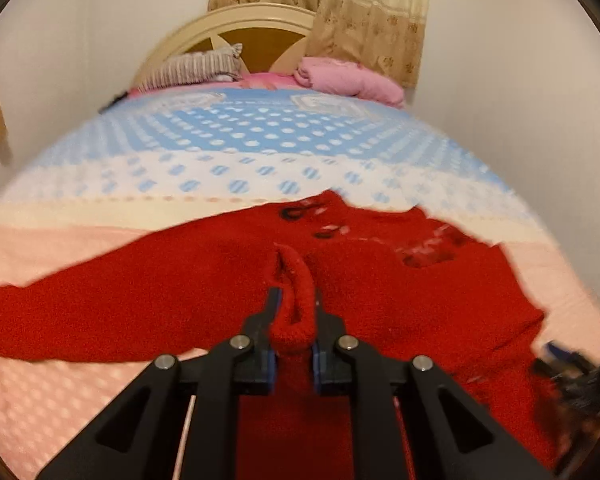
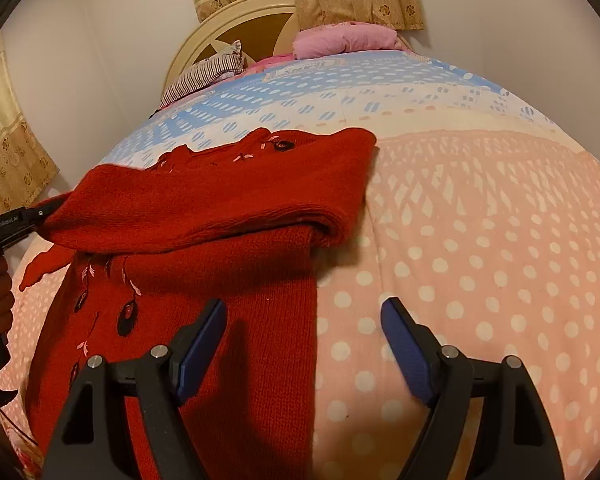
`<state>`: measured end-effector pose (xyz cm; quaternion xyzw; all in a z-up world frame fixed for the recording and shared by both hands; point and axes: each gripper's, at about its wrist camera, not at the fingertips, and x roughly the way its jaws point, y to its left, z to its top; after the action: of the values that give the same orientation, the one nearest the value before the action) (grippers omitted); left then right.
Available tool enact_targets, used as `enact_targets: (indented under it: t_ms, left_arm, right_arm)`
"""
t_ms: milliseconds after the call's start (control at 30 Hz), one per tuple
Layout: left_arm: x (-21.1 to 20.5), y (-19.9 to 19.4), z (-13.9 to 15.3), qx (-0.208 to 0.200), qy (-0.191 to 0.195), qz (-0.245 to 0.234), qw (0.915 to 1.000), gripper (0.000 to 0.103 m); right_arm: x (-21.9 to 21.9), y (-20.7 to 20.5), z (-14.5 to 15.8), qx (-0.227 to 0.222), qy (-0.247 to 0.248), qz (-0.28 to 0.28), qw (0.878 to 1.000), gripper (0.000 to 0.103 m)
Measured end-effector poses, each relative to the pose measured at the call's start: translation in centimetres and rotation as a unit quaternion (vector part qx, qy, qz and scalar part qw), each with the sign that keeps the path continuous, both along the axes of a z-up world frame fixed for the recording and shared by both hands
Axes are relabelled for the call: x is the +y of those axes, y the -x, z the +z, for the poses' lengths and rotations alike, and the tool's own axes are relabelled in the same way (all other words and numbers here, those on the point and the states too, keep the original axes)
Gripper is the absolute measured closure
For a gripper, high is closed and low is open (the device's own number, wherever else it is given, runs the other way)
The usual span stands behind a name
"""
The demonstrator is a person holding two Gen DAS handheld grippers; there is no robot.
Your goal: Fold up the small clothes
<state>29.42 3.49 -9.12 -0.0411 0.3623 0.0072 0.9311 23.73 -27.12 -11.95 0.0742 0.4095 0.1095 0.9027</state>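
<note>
Black left gripper [image 1: 294,320] fills the near edge of the left wrist view, its fingers [image 1: 271,308] pinching a rolled cuff of the red sweater [image 1: 160,292] — that sweater lies spread across the bed [image 1: 236,144], with the headboard [image 1: 236,24] well beyond it. Over to the right wrist view: right gripper [image 2: 304,344] hovers with fingers [image 2: 202,344] spread wide, nothing between the pads. One finger sits over the sweater's knit, the other over the dotted pink bedcover. Sweater folded over itself — left gripper at its far left edge.
</note>
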Motion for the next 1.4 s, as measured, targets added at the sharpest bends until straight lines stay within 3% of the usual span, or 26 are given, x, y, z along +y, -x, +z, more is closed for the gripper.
enact_targets:
  t_ms: [100, 167, 200, 233, 300, 400, 467, 533, 733, 900, 933, 1033, 1333, 1400]
  left_arm:
    - [0.1, -1.0, -2.0, 0.025, -0.047, 0.021, 0.9983, 0.083]
    - [0.5, -1.4, -3.2, 0.044, -0.049, 0.029, 0.9974, 0.081]
    - [0.7, -1.3, -3.3, 0.045, -0.048, 0.029, 0.9974, 0.073]
    - [0.7, -1.0, -3.2, 0.043, -0.057, 0.036, 0.9968, 0.059]
    - [0.6, -0.1, -2.7, 0.021, -0.066, 0.031, 0.9971, 0.047]
    - [0.1, 0.7, -2.4, 0.014, -0.1, 0.033, 0.9943, 0.037]
    - [0.6, 1.5, -2.0, 0.006, -0.105, 0.032, 0.994, 0.036]
    - [1.1, 2.8, -1.6, 0.004, -0.111, 0.037, 0.9932, 0.027]
    - [2.4, 9.6, -2.6, 0.018, -0.096, 0.013, 0.9951, 0.021]
    - [2.8, 12.0, -4.9, 0.052, -0.075, 0.019, 0.9956, 0.021]
    - [3.0, 12.6, -5.2, 0.057, -0.067, 0.024, 0.9959, 0.021]
    - [2.6, 14.3, -5.6, 0.059, -0.054, 0.027, 0.9964, 0.021]
    - [1.2, 18.4, -6.9, 0.083, 0.004, -0.005, 0.9965, 0.023]
    - [1.2, 18.4, -6.8, 0.088, 0.014, -0.002, 0.996, 0.028]
  right_arm:
    - [0.1, 0.0, 0.0, 0.001, 0.004, 0.0, 1.0, 0.023]
    - [0.0, 0.0, 0.0, 0.001, 0.002, 0.001, 1.0, 0.023]
    - [-0.1, 0.1, 0.0, 0.001, 0.001, 0.001, 1.0, 0.023]
    - [-0.1, 0.1, -0.1, 0.001, -0.001, 0.001, 1.0, 0.023]
    - [-0.3, 0.0, -0.2, 0.004, -0.006, 0.001, 1.0, 0.023]
    - [-0.4, 0.0, -0.1, 0.005, -0.008, 0.001, 1.0, 0.022]
    - [-0.4, 0.0, 0.0, 0.003, -0.006, 0.001, 1.0, 0.022]
    - [-0.6, 0.3, 0.3, 0.002, -0.01, -0.003, 1.0, 0.022]
    - [-1.1, 3.3, 1.2, 0.034, -0.013, 0.025, 0.999, 0.023]
    - [-1.1, 6.3, 1.0, 0.039, 0.01, 0.04, 0.998, 0.024]
    - [-0.8, 6.7, 0.9, 0.044, 0.013, 0.043, 0.998, 0.029]
    - [0.1, 8.4, 0.9, 0.057, 0.043, 0.047, 0.996, 0.061]
    - [0.6, 15.0, 0.4, 0.068, 0.068, 0.09, 0.991, 0.063]
    - [1.0, 15.7, 0.4, 0.069, 0.077, 0.091, 0.99, 0.076]
